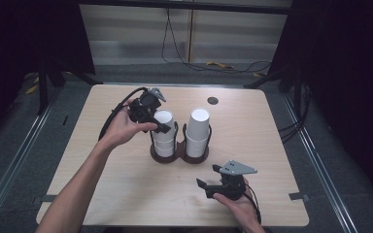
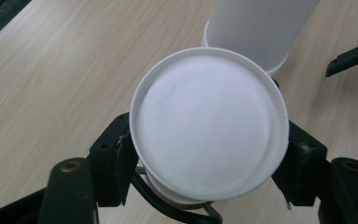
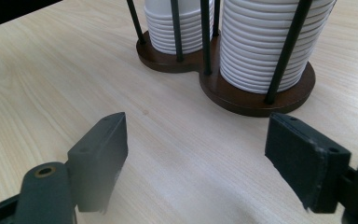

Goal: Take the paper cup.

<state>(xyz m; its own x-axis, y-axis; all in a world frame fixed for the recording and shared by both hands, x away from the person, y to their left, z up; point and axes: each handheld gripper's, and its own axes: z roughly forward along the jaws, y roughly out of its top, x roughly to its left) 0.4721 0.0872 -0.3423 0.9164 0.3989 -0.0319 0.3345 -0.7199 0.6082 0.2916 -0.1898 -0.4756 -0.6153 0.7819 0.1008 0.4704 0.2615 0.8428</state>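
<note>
The top cup (image 2: 209, 126) of the left stack, in the cup holder (image 1: 179, 154) at desk (image 1: 126, 194) centre, sits clamped in the left claw (image 1: 161, 124); lifting straight up likely comes next. The right claw (image 1: 209, 177), at five o'clock, rests wide.

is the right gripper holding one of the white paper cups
No, the right gripper has its black jaws standing wide apart over bare wooden table, short of the stacked white paper cups.
</note>
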